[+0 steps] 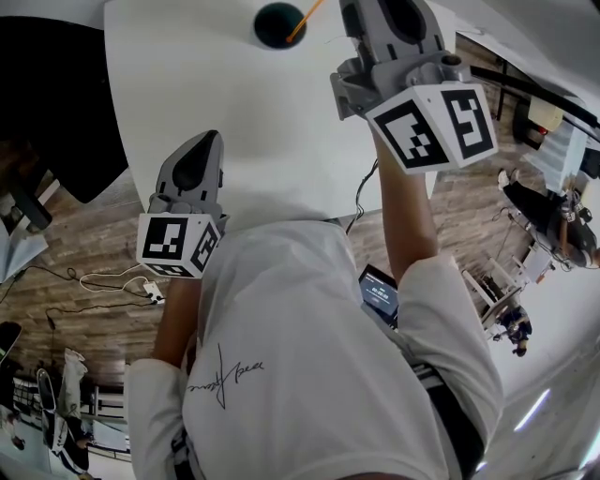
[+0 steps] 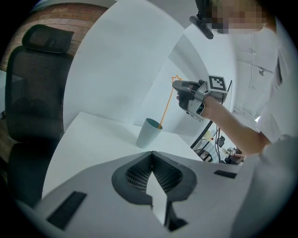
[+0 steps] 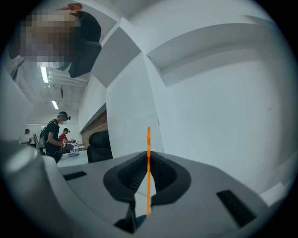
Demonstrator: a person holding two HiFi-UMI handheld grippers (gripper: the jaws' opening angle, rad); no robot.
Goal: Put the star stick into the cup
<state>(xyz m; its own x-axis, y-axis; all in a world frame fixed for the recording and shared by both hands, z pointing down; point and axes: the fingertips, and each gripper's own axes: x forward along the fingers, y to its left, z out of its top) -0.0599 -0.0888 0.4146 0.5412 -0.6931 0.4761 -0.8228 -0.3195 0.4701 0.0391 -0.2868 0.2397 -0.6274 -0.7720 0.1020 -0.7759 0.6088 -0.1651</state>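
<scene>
Well, right gripper (image 3: 148, 168) pinching orange star stick (image 2: 166, 104) tight, near star end. Stick's low end inside teal cup (image 2: 148, 133), at 12 o'clock on white table (image 1: 206, 75). Stick leans toward 1 o'clock. Left gripper (image 2: 151, 160) at 8 o'clock, jaws pressed together, holding nothing.

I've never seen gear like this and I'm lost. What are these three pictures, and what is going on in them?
There is no robot here: a person holds a two-jaw gripper in each hand. The head view comes from a camera on the person's head, looking down at a white table. The other two views come from cameras riding on the grippers, each looking along its own jaws. A teal cup stands on the table. The right gripper is shut on an orange star stick, whose lower end is in the cup. The left gripper is shut, holding nothing.
</scene>
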